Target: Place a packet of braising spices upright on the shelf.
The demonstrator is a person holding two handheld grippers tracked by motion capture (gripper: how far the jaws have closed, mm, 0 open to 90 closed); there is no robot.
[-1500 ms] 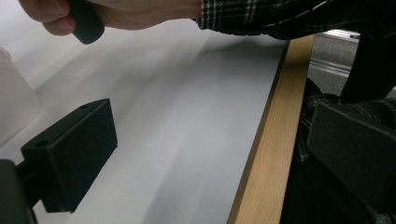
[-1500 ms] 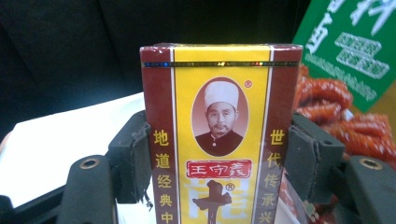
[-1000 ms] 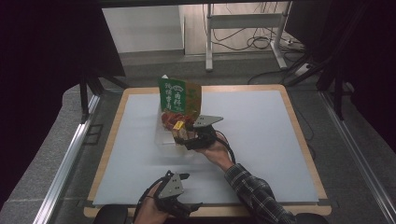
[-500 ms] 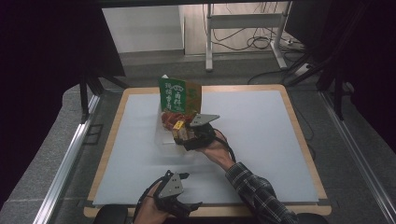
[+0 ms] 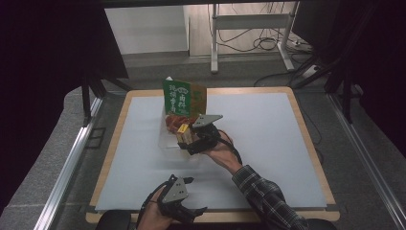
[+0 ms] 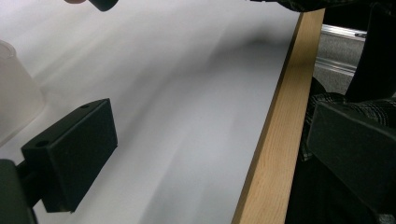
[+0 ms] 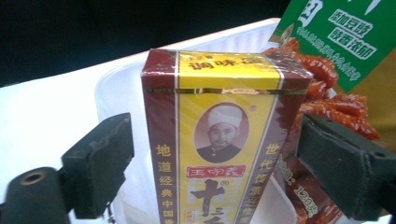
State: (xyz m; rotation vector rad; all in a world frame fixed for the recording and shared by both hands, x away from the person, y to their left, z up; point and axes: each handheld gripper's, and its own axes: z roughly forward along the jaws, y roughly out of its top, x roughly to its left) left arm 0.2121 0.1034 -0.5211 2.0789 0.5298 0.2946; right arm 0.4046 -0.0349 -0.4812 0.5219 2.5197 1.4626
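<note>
Letting go of the seasoning box (image 7: 224,140) looks like your step: right gripper (image 7: 215,163) fingers have just been opening, w/ the box between them but pads clear of it. It stands upright in the clear tray (image 5: 165,139), beside red snack packs (image 7: 327,88) & the green bag (image 5: 184,98). Back straight out, don't clip it. Left gripper (image 6: 205,163) hangs open over the desk (image 5: 268,143) edge. Box base is cut off; can't tell if it sits flat.

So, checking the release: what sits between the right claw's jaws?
In the right gripper view, the red-and-yellow seasoning box stands between the right claw's jaws, which have just been opening.
</note>
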